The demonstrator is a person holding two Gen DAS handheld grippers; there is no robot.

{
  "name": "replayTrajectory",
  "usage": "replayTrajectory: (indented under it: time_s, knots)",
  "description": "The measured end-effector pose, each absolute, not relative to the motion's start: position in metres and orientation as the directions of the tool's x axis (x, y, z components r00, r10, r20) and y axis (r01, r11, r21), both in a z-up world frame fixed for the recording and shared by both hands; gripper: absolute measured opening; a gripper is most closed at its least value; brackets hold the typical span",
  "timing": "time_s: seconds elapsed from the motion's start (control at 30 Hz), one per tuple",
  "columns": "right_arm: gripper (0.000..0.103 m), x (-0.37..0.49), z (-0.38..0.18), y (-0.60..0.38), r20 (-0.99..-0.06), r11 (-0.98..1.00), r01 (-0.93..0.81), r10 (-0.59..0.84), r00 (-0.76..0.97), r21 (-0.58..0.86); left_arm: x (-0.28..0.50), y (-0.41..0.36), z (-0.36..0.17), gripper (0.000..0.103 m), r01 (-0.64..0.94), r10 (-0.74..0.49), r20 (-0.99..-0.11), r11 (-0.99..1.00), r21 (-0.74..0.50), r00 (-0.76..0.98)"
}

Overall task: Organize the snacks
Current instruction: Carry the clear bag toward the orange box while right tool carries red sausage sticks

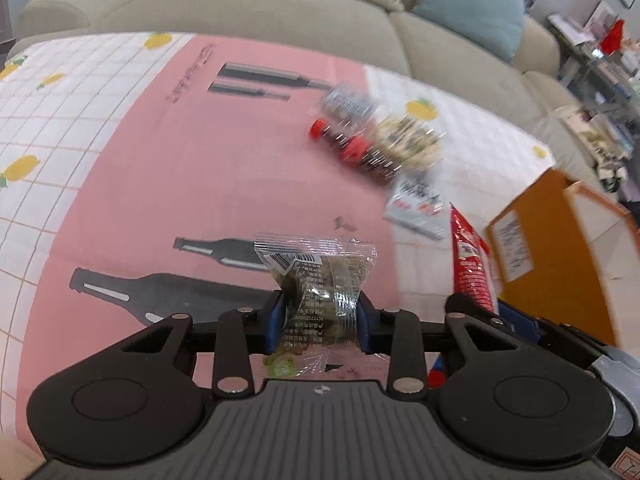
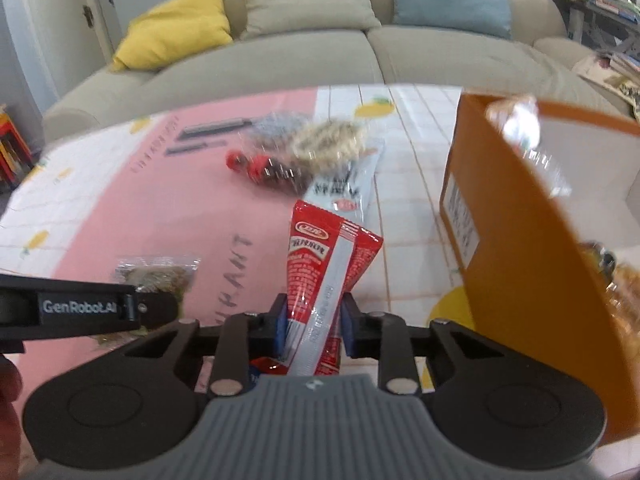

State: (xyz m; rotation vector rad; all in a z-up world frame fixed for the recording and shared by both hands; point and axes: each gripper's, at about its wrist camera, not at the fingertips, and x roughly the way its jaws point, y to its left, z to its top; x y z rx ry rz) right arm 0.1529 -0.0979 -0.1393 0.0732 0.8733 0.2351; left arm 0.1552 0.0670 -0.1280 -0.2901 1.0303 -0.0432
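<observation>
My left gripper point(image 1: 320, 322) is shut on a clear snack packet point(image 1: 320, 280) with greenish contents, held above the pink mat. My right gripper point(image 2: 314, 326) is shut on a red snack packet point(image 2: 328, 264) with a silver seam, just left of the orange box point(image 2: 516, 216). The red packet also shows in the left wrist view point(image 1: 470, 264), and the clear packet in the right wrist view point(image 2: 156, 276) behind the left gripper's body. A pile of other snacks point(image 1: 372, 136) lies at the mat's far right, with a white packet point(image 1: 418, 208) near it; the pile also shows in the right wrist view point(image 2: 296, 156).
The orange box point(image 1: 560, 256) stands open at the right with snacks inside point(image 2: 624, 280). The table carries a pink mat point(image 1: 200, 160) over a lemon-print cloth point(image 1: 48, 120). A grey sofa point(image 2: 280, 52) with cushions runs along the far side.
</observation>
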Motion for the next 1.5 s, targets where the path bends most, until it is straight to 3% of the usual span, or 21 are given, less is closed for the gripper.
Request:
replayTrajectory:
  time_s: [0.47,0.77,1.1,1.5]
  knots:
    - [0.024,0.097,-0.053,-0.159,-0.632,0.94,-0.165,0.324,0.704,0.298,0.115,0.02,-0.039,0.039,0.029,-0.237,-0.755,0.96,-0.278,0.611]
    - [0.025,0.071,-0.006,-0.214,-0.578,0.939,-0.193,0.33,0.746,0.286,0.105,-0.029,-0.004,0.039,0.155,-0.344,-0.724,0.936,-0.317,0.597]
    - [0.025,0.09,0.025,-0.316,-0.651,0.961,-0.152,0.27,0.71,0.232,0.15,-0.11,0.007,0.039,0.313,-0.517,-0.728,0.855,-0.413,0.451]
    - [0.025,0.165,-0.013,-0.402,-0.773,0.975,-0.105,0.22,0.595,0.196,0.229,-0.206,-0.041,0.039,0.414,-0.469,-0.827,0.85,-0.327,0.31]
